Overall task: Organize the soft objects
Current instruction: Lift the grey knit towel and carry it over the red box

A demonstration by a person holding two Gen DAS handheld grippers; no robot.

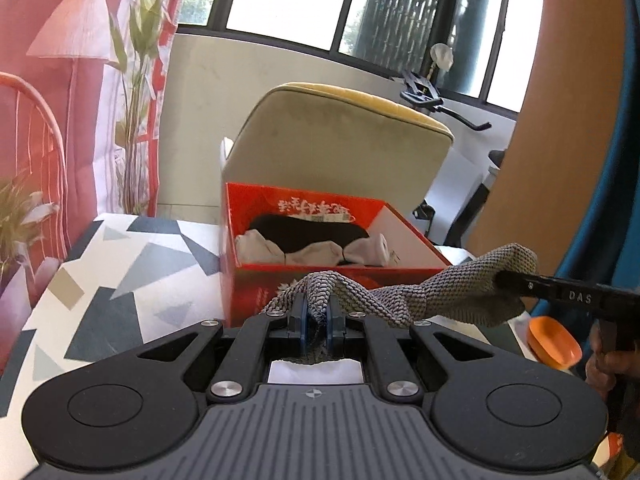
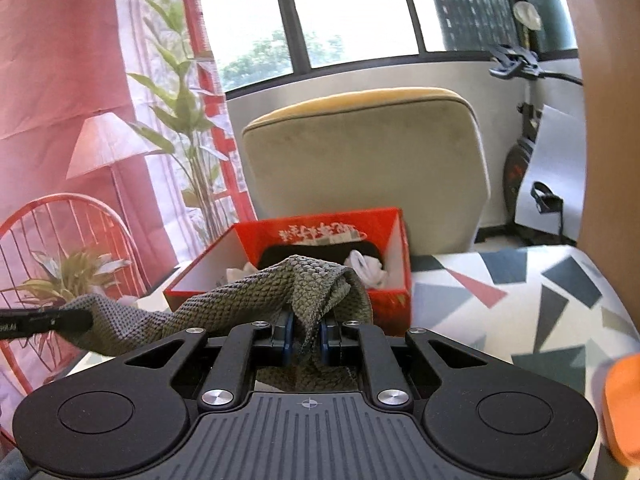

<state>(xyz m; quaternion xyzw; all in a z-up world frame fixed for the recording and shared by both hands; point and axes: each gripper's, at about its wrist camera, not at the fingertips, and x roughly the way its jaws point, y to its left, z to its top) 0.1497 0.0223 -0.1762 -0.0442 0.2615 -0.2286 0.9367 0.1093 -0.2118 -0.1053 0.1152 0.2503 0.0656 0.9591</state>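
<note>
I'm holding one grey knit cloth [image 1: 440, 292] strung between both grippers, clear of the table and sagging a little in the middle. Left gripper [image 1: 317, 322] is pinching one end, blue pads [image 1: 303, 322] nearly together with fabric bunched between them, centre bottom of the left view. Right gripper [image 2: 307, 338] is doing the same at the other end, jaws almost closed on a fold that is draping over the fingers, centre bottom of the right view. The right gripper's black finger is also showing at the right edge of the left view, buried in the cloth.

My read: I'm in the carry or fold step, cloth lifted, not yet stowed. The red box [image 1: 240, 232] is sitting dead ahead, mid frame in both views, open top, with white socks [image 1: 260, 248] and something black already lying in it. The next move probably calls for bringing the two ends together or carrying the cloth over the near wall, then letting go of both ends. Risk as I see it: slack catching on the box rim.

The table [image 2: 540, 300] is carrying a white cover with grey, dark and red triangles; the box is sitting on it. An orange object [image 1: 554, 344] is at the lower right of the left view; can't tell what it is.

Room: a beige chair back [image 2: 360, 160] with yellow top is standing behind the box, big windows upper centre, red curtain and lamp print at left, tall plant [image 2: 188, 120] beside it, an exercise bike at upper right.
</note>
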